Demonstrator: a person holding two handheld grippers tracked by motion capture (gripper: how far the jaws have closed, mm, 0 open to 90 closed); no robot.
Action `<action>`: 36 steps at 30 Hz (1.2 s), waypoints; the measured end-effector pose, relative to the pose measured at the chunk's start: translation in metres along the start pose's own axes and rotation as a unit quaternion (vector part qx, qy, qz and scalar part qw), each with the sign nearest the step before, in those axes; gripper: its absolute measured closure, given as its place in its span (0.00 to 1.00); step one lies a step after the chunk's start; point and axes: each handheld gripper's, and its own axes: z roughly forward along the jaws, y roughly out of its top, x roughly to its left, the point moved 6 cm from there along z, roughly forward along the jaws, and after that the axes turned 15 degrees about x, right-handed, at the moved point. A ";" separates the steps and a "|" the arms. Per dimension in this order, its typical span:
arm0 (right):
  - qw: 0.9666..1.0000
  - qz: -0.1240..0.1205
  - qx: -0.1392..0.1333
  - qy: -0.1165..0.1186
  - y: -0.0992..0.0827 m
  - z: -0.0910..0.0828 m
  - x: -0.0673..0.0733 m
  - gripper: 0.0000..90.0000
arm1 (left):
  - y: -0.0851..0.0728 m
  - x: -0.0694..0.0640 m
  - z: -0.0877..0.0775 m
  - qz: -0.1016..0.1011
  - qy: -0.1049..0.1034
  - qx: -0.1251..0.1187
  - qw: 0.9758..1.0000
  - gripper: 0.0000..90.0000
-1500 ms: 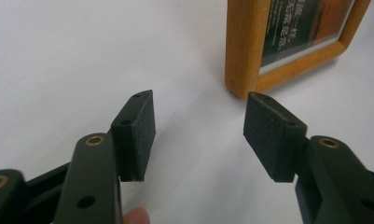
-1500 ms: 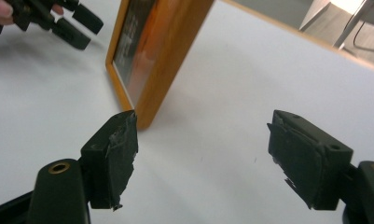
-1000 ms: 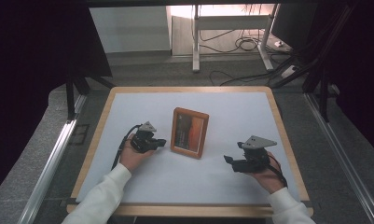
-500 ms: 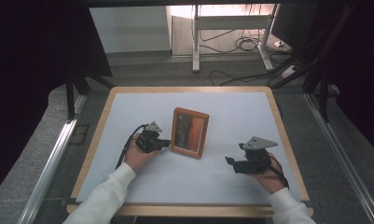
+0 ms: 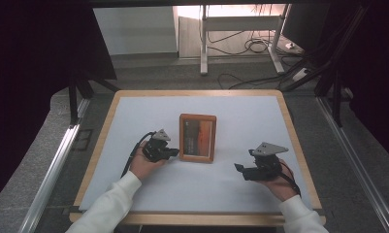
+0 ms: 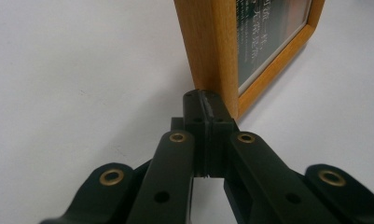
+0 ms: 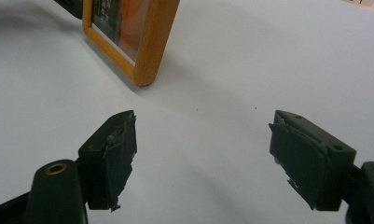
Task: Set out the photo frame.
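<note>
A: Starting at nine o'clock on the desk (image 5: 134, 116) — what is the left tool (image 5: 171, 152) doing?

B: It lies low on the white surface, held by the left hand (image 5: 144, 165), its cable looping back toward the sleeve. In the left gripper view its jaws are pressed together with nothing between them, and their tips sit right against the near corner of the picture frame (image 6: 212, 51) — touching or just short of it, I cannot tell which.

A: And the frame itself?

B: A wooden picture frame, near the centre of the desk, with a dark and orange picture behind glass. From the high view it seems to be propped up rather than flat, and the left gripper view shows its wooden side rising from the surface.

A: Over at three o'clock?

B: The right tool (image 5: 242, 171) rests near the desk's front edge in the right hand (image 5: 279, 182), well apart from the frame. Its jaws are spread wide and empty — the right gripper view shows bare white desk between them, with the frame's corner up at eleven o'clock.
</note>
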 end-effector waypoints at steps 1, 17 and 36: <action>1.000 0.000 0.000 0.000 0.000 0.000 0.000 0.26 | 0.000 0.000 0.000 0.000 -0.001 0.000 1.000 1.00; 1.000 -0.002 0.000 -0.009 -0.001 0.001 -0.001 0.25 | -0.001 -0.004 0.000 0.006 -0.003 0.002 1.000 1.00; 1.000 0.005 -0.002 -0.008 -0.003 0.003 -0.007 0.25 | -0.008 0.008 -0.016 -0.007 0.008 -0.022 1.000 1.00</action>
